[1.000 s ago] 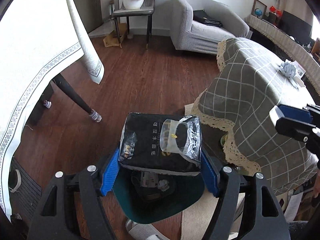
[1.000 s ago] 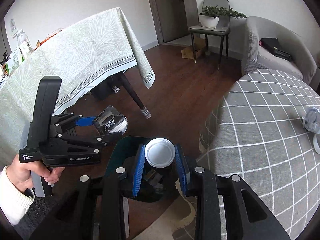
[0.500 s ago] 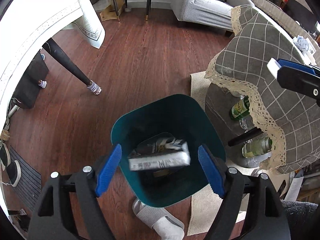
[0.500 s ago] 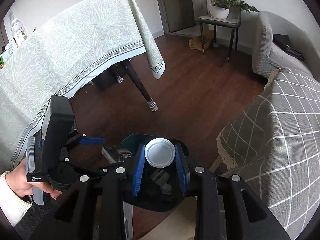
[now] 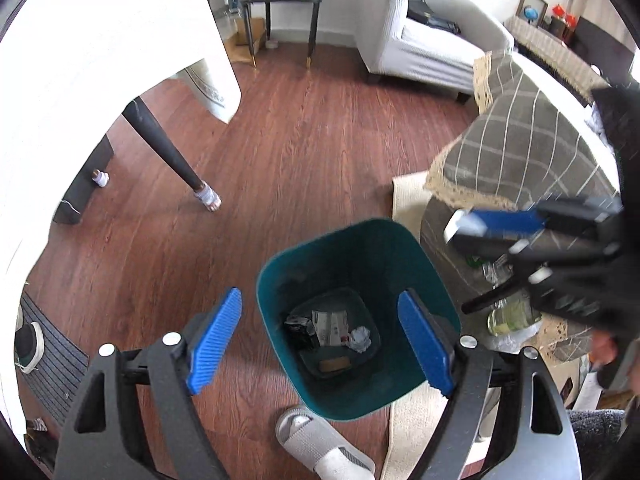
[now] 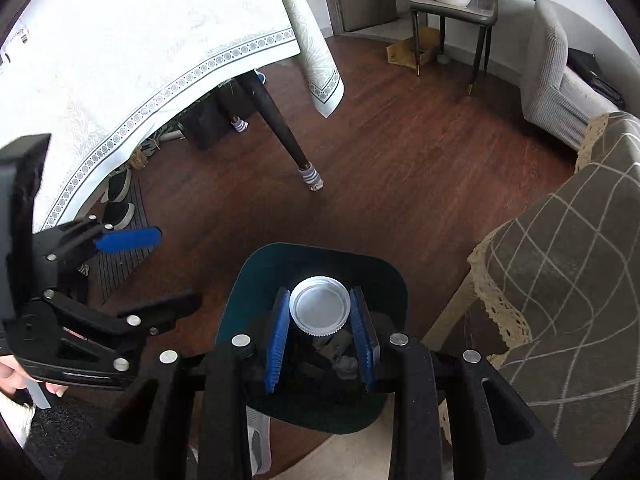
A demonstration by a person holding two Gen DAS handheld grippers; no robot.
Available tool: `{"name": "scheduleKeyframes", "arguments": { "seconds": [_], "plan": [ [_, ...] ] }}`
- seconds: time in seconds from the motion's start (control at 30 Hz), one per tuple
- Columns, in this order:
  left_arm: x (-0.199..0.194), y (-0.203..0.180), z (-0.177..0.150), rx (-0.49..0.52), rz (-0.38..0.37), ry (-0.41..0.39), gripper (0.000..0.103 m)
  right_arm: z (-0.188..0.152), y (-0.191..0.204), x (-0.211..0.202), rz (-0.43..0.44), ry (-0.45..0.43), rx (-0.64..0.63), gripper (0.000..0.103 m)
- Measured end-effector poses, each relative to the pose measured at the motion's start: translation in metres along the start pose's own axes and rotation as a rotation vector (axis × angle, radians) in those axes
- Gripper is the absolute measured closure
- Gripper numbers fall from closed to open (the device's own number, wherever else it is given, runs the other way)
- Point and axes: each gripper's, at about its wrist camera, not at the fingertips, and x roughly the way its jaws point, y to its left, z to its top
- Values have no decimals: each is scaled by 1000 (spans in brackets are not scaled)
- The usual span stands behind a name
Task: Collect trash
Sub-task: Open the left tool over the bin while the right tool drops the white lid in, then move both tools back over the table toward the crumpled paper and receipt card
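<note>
A teal trash bin (image 5: 360,248) stands on the wood floor. A black pack (image 5: 300,326), a crumpled paper ball (image 5: 360,338) and other scraps lie at its bottom. My left gripper (image 5: 320,296) hangs over the bin, open, with nothing between its blue pads. It shows at the left of the right wrist view as the left gripper (image 6: 160,270). My right gripper (image 6: 320,294) is shut on a white round lid (image 6: 319,310) above the bin's rim (image 6: 248,268). In the left wrist view the right gripper (image 5: 460,224) is blurred at the right.
A grey slipper (image 5: 320,444) and a beige rug (image 5: 404,420) lie beside the bin. A low table under a checked cloth (image 5: 520,148) stands to the right, with bottles (image 5: 512,316) beneath it. A dark table leg (image 5: 168,148) rises at left under a white tablecloth.
My left gripper let go of the black pack, which fell into the bin, and its jaws stand wider. My right gripper came down over the bin with the lid.
</note>
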Motion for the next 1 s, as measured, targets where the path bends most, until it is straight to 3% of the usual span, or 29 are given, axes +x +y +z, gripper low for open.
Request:
{"name": "scheduleKeyframes", "arguments": {
  "seconds": [0.53,0.6,0.67,1.0],
  "plan": [
    [-42,10,22,-63,-45,-127,49,-28,13,68,-4,201,-25,72],
    [-46,7,24,-61,-53,-140,51,-33,12,71,-5,223,-22,64],
    [-50,5,26,-54,-54,-153,51,-36,11,72,-10,230,-26,55],
    [-79,-24,42,-32,-78,-236,51,-44,6,42,-17,177,-56,55]
  ]
}}
